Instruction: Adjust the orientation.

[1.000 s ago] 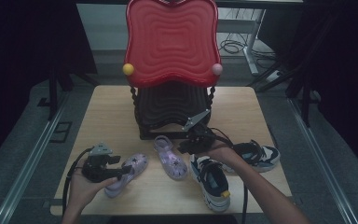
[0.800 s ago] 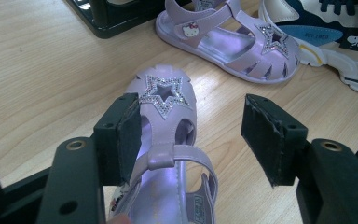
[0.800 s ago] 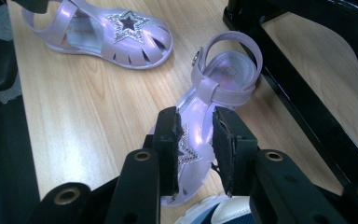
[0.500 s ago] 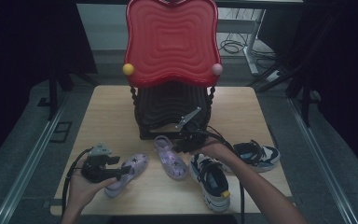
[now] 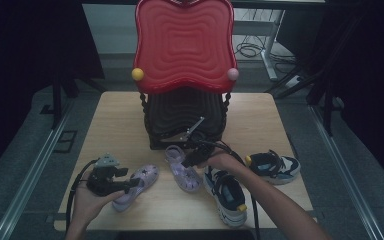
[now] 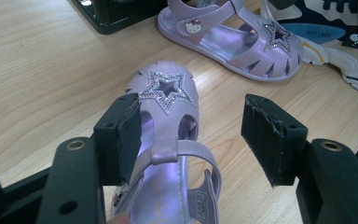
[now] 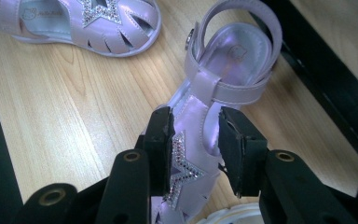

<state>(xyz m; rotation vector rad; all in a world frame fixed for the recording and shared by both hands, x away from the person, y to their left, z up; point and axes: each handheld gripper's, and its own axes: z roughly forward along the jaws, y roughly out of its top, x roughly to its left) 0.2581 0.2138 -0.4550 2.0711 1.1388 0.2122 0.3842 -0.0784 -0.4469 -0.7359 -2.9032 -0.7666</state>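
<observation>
Right gripper (image 7: pixel 196 135) has just been opening over one purple sandal (image 7: pixel 214 93); left gripper (image 6: pixel 191 135) spread around the other sandal (image 6: pixel 168 154).

Bare table (image 5: pixel 115 120) lies open left of the black stand (image 5: pixel 182 117); sneakers (image 5: pixel 227 192) probably crowd the right.

The right hand-held gripper (image 7: pixel 196 137) rises from the bottom of the frame, its black jaws standing apart over the toe of a lilac sandal (image 7: pixel 223 70). They have just been opening; the sandal's front lies between them, and the left pad sits against its glittery star. The heel strap loops toward the upper right, beside a black base (image 7: pixel 326 70). A second sandal (image 7: pixel 88 23) lies at the upper left on the wooden table (image 7: pixel 74 116).
</observation>
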